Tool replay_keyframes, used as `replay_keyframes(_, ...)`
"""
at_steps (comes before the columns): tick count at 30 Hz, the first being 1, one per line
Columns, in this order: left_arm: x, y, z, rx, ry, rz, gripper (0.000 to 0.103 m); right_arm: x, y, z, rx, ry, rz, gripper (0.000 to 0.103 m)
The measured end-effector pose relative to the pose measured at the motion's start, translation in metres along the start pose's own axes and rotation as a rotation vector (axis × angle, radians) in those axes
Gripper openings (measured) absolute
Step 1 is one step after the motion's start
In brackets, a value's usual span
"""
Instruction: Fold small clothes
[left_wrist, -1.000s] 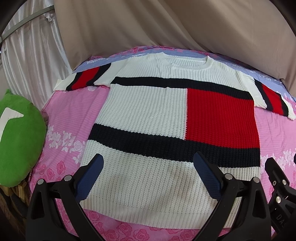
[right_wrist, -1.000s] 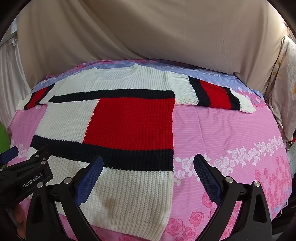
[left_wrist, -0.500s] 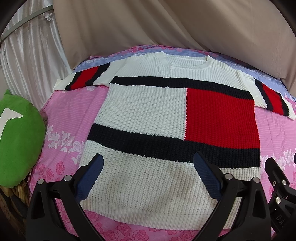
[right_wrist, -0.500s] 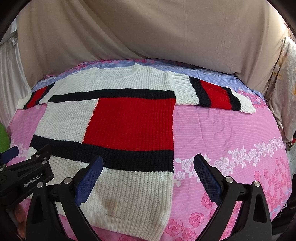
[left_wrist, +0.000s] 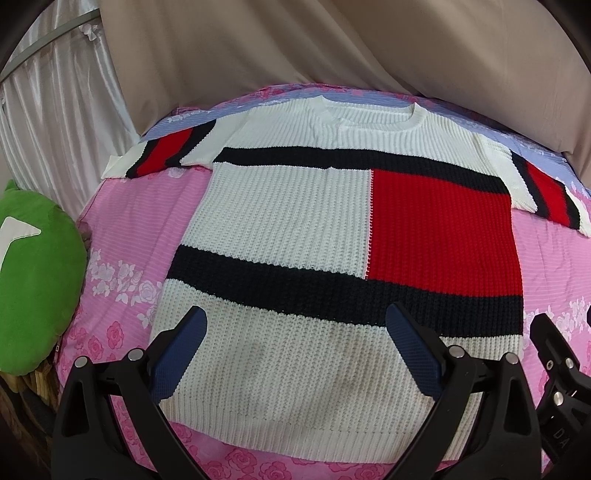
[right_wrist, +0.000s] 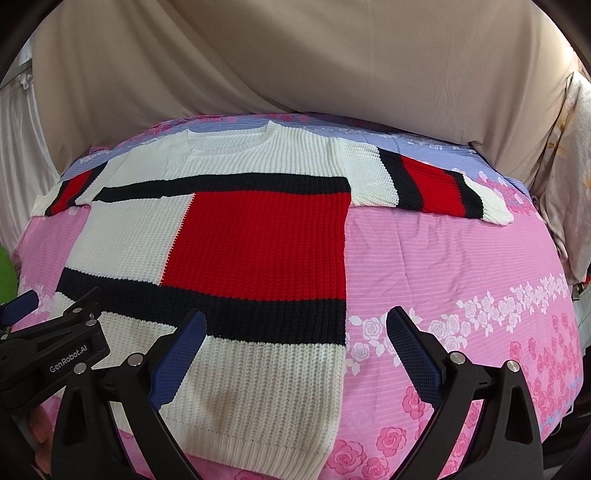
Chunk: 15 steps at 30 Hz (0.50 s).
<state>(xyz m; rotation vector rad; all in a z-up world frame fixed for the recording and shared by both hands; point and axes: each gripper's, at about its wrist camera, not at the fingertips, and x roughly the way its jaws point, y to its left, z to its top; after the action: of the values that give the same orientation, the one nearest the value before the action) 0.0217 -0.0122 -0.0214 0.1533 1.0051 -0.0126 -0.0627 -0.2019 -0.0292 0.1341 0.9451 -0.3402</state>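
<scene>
Overhead, the left hand-held gripper (left_wrist: 295, 354) hovers above the white hem of the knit sweater (left_wrist: 295, 229), jaws spread wide and holding nothing. Its neighbour, the right hand-held gripper (right_wrist: 295, 354), hangs over the sweater's right hem corner, equally wide and empty. That sweater lies flat, sleeves outstretched, on the pink floral bed (right_wrist: 461, 266).
</scene>
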Motion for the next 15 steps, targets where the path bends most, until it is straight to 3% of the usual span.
replay_keyframes(3,0.003,0.001,0.003,-0.016,0.011,-0.009,0.095,0.009,-0.01,0.003,0.035,0.018,0.027,0.096)
replay_keyframes(7,0.003,0.005,0.011,-0.044,0.007,-0.012,0.096,0.032,-0.056,0.014,0.162,0.031,0.031,0.095)
replay_keyframes(15,0.002,0.012,0.03,-0.117,-0.006,-0.049,0.096,0.107,-0.246,0.079,0.445,0.001,-0.106,0.094)
